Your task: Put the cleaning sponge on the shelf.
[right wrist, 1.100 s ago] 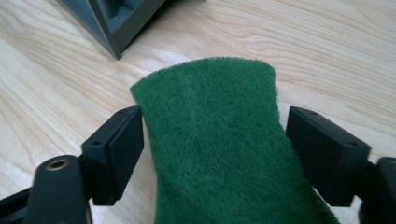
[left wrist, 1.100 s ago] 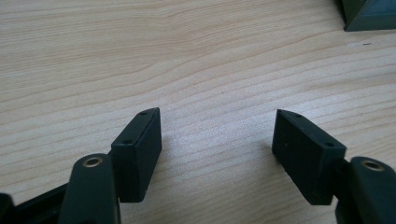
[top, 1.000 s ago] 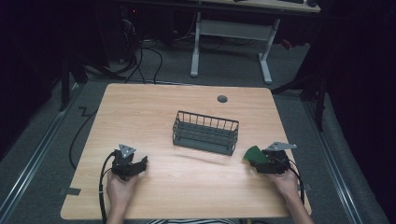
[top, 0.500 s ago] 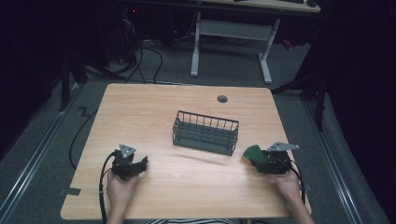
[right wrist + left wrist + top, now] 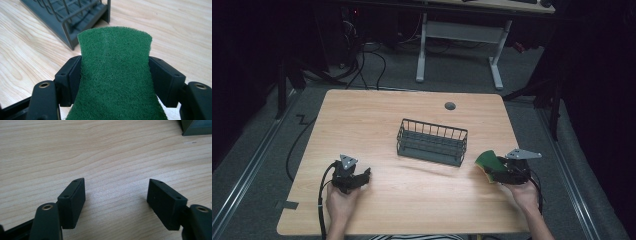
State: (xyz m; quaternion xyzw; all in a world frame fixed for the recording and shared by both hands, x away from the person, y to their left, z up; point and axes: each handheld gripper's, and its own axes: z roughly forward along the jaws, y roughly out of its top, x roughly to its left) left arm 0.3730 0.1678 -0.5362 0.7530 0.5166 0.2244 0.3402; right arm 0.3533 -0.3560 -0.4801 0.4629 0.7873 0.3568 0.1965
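Sponge (image 5: 115,75), green, unlabelled, clamped in right gripper (image 5: 492,173) beside wire basket (image 5: 432,142); left gripper (image 5: 116,202) released, holding nothing, over table (image 5: 377,115).

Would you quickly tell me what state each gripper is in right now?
Left gripper: open, nothing between its jaws.
Right gripper: closed on the green scouring pad.
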